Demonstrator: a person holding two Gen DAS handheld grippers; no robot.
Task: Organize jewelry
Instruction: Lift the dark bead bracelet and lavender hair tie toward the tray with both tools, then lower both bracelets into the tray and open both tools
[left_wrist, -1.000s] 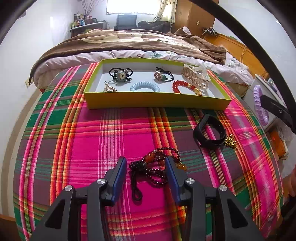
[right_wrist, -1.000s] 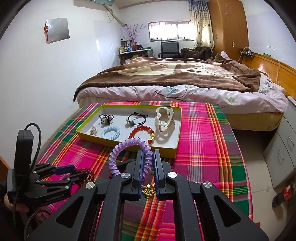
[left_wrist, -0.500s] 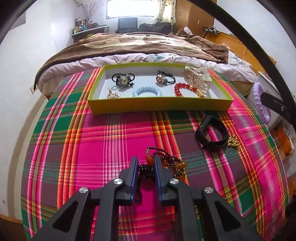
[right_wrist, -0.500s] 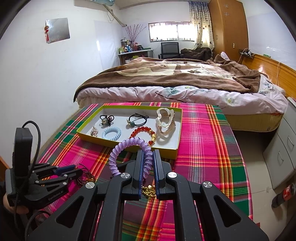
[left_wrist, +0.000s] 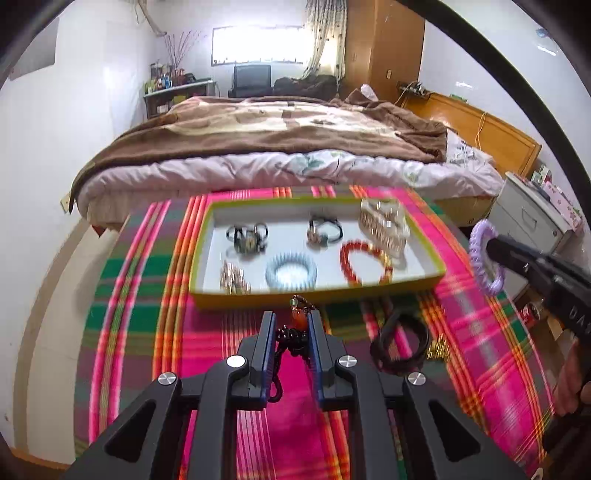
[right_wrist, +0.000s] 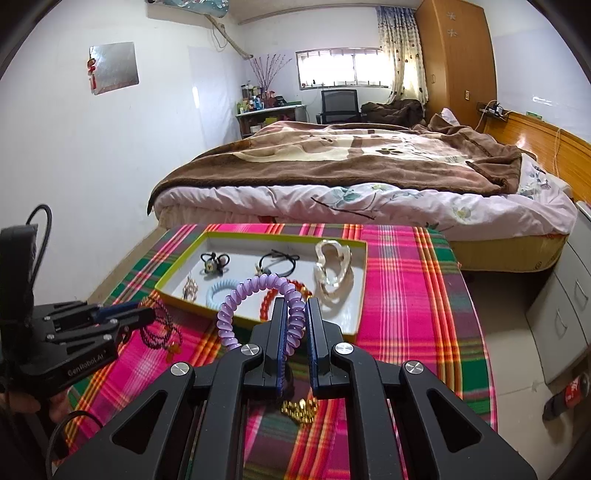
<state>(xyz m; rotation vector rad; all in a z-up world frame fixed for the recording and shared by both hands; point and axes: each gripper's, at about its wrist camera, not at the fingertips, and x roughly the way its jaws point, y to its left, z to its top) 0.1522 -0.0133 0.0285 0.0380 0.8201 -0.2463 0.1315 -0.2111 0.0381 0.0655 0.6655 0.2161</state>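
Note:
My left gripper (left_wrist: 291, 317) is shut on a dark bead string with orange beads (left_wrist: 297, 323), held above the plaid cloth just in front of the yellow-rimmed tray (left_wrist: 317, 295). In the right wrist view that bead string (right_wrist: 162, 332) dangles from the left gripper (right_wrist: 147, 315). My right gripper (right_wrist: 293, 302) is shut on a purple spiral hair tie (right_wrist: 258, 290), held in the air near the tray's (right_wrist: 177, 267) front right corner. The tray holds black hair ties, a blue coil (left_wrist: 291, 273), a red bead bracelet (left_wrist: 364, 262), a clear claw clip (left_wrist: 384, 227) and a gold piece.
A black band (left_wrist: 402, 339) and a small gold chain (left_wrist: 437, 349) lie on the cloth right of my left gripper. A bed (right_wrist: 351, 173) stands right behind the table. A grey drawer cabinet (right_wrist: 565, 302) stands on the right, with a red bottle (right_wrist: 565, 397) on the floor.
My left gripper closed on the bead string and lifted it off the cloth toward the tray. My right gripper rose a little with the purple hair tie.

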